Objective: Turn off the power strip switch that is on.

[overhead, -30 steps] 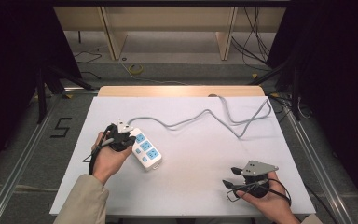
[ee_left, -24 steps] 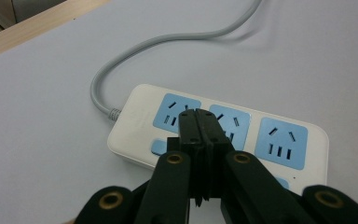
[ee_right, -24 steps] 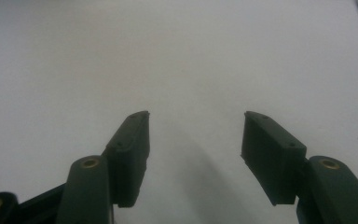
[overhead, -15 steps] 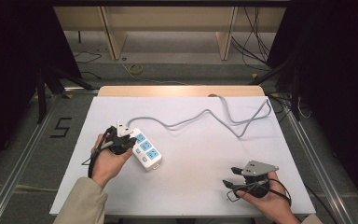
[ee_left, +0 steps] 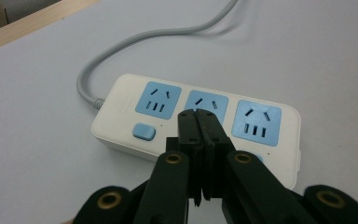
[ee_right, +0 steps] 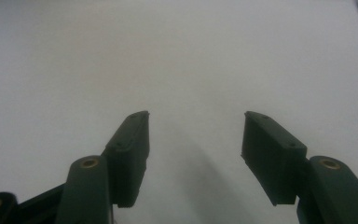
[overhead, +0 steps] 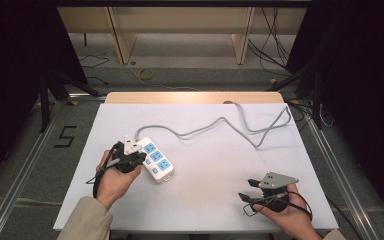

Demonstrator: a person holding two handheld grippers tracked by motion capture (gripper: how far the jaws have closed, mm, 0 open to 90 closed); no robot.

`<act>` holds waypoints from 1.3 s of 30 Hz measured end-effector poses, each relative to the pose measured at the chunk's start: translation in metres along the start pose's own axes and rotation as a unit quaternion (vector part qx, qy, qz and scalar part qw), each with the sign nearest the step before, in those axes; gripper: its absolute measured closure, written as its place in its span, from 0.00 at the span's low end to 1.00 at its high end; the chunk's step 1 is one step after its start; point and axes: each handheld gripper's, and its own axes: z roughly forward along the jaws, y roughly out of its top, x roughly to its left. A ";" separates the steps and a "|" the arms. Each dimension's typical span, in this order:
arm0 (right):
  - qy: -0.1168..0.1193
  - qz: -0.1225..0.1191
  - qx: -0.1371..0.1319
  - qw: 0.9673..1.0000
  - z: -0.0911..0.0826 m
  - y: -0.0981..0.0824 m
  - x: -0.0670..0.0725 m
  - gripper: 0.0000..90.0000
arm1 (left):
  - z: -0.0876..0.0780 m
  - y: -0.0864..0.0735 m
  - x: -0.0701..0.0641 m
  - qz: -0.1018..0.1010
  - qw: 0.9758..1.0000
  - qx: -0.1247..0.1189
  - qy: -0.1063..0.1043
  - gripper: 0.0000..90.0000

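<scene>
i read this step as pressing a switch on the strip (ee_left: pixel 196 121): my left gripper (ee_left: pixel 198 122) is clenched with nothing between its jaws, the tips together like one blunt finger, poised over the strip's middle socket (ee_left: pixel 204 103). in the left gripper view the blue button (ee_left: pixel 144 131) sits just left of the tips, near the cord (overhead: pixel 215 125) end; whether the tips touch the casing i can't tell. the strip lies on the white table (overhead: pixel 220 200), left of centre, angled, its grey cord snaking off toward the far right corner. from above, the left gripper (overhead: pixel 130 159) is just beside the strip (overhead: pixel 156 159), on its left. next, i judge, calls for a small shift onto a button and a short, straight push, without skidding the strip. my right gripper (overhead: pixel 250 192) rests released, jaws wide, well apart near the front right edge.
</scene>
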 end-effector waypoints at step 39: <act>-0.001 -0.002 -0.002 1.000 0.000 0.000 0.000 0.46 | -0.006 -0.050 0.002 -0.028 0.999 -0.036 -0.004 0.46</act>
